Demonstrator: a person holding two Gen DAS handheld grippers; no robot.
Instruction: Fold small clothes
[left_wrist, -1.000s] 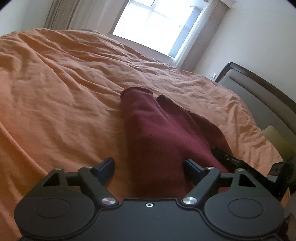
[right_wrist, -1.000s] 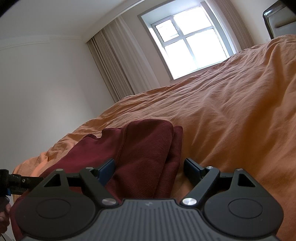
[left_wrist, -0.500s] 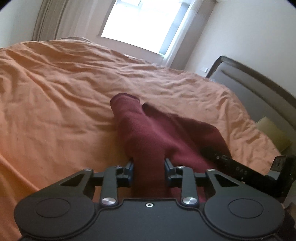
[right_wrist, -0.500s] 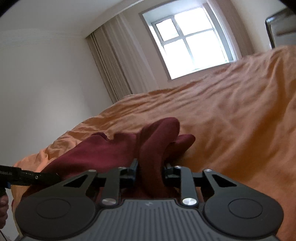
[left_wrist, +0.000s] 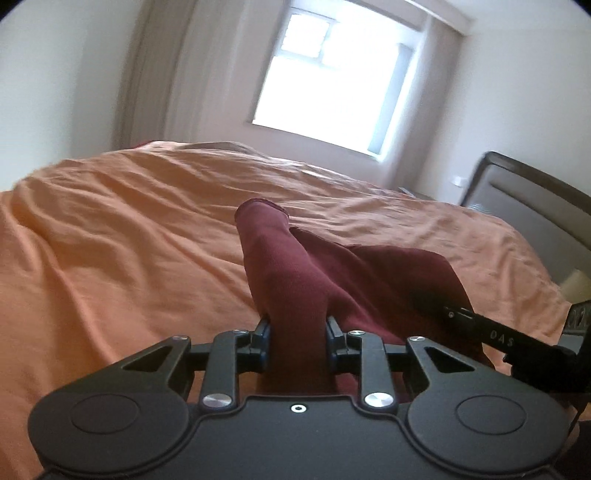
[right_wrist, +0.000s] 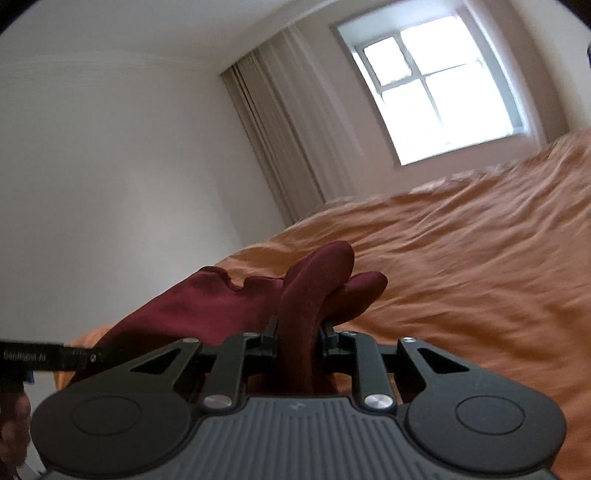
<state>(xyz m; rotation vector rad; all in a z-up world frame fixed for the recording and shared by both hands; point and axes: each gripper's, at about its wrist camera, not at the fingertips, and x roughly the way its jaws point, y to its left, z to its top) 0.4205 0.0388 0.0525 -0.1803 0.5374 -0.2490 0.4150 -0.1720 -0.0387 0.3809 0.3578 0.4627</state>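
Because the fold needs two matched corners carried together, we hold one maroon garment (left_wrist: 314, 280) at two points: our left gripper (left_wrist: 297, 341) is clamped on a bunched edge directly between its fingers, and our right gripper (right_wrist: 297, 338) is clamped likewise on another bunch. Ahead of both tools the cloth rises off the orange bedspread (left_wrist: 129, 251) in stiff lobes, its slack draping toward the other gripper's side. Both grips sit deep in the jaws, which we judge guards against slipping during the carry.
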